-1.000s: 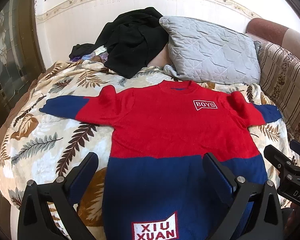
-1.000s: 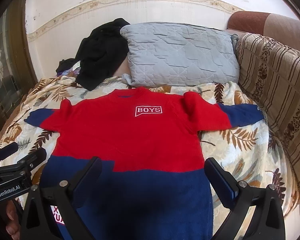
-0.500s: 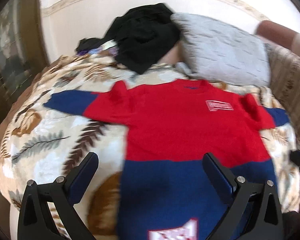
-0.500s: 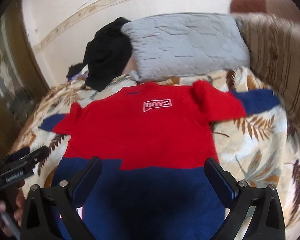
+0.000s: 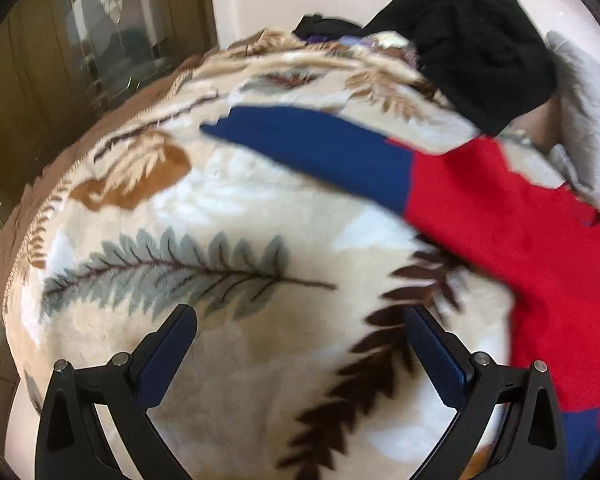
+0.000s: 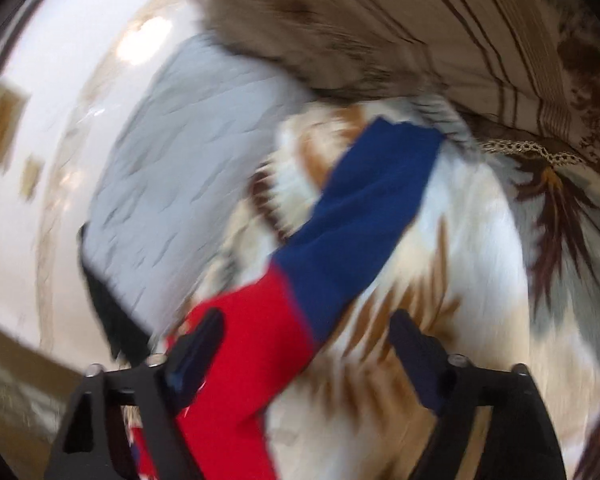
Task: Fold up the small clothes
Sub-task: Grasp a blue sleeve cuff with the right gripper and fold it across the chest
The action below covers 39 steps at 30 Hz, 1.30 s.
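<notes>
Sweater (image 5: pixel 520 216), red body with navy sleeve ends, is lying spread on the leaf-print blanket (image 5: pixel 172 216). A white patch at its chest is showing, lettering too blurred to read. Left gripper (image 5: pixel 300 356) is hanging over bare blanket, jaws spread wide, gripping nothing, one navy sleeve ahead. Right gripper (image 6: pixel 308 360) is hanging with jaws equally wide and empty, the other sleeve (image 6: pixel 360 216) lying between its fingers. Black clothing (image 5: pixel 480 56) and a grey pillow (image 6: pixel 180 168) are lying beyond.
</notes>
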Motion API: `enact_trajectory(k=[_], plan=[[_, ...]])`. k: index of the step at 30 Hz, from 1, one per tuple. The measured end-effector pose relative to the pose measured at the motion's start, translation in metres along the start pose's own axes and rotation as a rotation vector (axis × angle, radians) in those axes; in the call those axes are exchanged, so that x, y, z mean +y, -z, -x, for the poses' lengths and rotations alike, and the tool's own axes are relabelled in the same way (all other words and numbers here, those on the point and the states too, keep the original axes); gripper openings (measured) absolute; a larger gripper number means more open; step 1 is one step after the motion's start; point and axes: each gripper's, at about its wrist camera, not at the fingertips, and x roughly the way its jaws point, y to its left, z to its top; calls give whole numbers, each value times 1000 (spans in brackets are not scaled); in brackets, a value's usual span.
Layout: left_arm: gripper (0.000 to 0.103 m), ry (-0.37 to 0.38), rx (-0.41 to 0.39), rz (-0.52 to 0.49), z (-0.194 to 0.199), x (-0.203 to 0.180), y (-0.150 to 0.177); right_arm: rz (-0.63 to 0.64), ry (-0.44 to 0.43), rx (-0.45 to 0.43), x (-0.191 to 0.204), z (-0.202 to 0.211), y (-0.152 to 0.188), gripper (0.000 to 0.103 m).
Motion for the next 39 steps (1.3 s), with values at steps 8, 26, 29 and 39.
enact_trajectory(k=[8, 26, 29, 39], plan=[[103, -29, 33, 1, -13, -2, 11, -31, 146, -63, -8, -46, -44, 46], [103, -11, 28, 7, -9, 0, 11, 698, -288, 122, 304, -28, 184, 102], [103, -9, 26, 3, -8, 0, 11, 676, -204, 266, 261, -79, 222, 102], [103, 281, -58, -54, 61, -43, -2, 619, -242, 148, 170, -8, 189, 101]])
